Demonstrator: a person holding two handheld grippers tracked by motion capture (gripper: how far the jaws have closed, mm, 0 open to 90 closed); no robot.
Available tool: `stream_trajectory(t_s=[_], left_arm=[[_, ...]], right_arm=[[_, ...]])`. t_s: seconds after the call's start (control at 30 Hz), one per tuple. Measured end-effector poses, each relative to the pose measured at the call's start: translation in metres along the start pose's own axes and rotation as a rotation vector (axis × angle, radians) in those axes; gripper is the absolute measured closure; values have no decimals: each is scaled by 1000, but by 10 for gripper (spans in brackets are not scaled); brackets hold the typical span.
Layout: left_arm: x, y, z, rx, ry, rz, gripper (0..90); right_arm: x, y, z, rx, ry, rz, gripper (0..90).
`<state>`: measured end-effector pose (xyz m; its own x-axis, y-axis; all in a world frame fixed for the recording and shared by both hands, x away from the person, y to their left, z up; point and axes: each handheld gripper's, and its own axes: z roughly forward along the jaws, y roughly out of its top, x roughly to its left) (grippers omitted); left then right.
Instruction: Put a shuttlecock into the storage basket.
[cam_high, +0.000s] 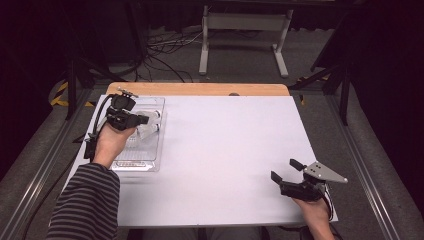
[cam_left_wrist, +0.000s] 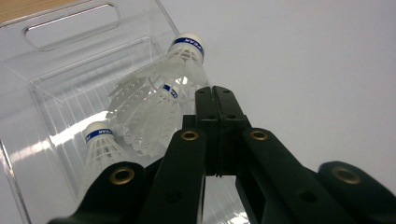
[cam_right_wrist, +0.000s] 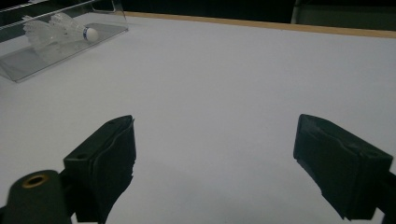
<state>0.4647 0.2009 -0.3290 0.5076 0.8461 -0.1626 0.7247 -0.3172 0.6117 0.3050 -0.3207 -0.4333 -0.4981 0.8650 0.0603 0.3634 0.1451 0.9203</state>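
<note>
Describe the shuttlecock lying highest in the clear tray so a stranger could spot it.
On the white table, find the clear plastic tray at its left edge. Among the white shuttlecocks there, the topmost shuttlecock lies over the others, its blue-banded cork against the tray's wall nearest the table's middle.

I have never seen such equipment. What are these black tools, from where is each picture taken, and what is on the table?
A person sits at a table and holds a hand-operated gripper in each hand. The high view looks down from above. The other two pictures come from small cameras riding on the grippers and looking along their black jaws.

The left gripper is over a clear tray at the table's left side. Its jaws are shut with nothing between them. Inside the tray lie white shuttlecocks with blue bands.

The right gripper is near the table's right front corner, jaws open, holding nothing.
</note>
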Motion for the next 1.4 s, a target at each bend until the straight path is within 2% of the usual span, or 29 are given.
stream_trajectory(t_s=[0.9, 1.4], left_arm=[[15, 2, 25, 25, 81, -70, 900], [22, 0, 47, 39, 82, -123, 899]], right_arm=[[0, 0, 1, 0, 5, 0, 137], [0, 0, 0, 0, 7, 0, 137]])
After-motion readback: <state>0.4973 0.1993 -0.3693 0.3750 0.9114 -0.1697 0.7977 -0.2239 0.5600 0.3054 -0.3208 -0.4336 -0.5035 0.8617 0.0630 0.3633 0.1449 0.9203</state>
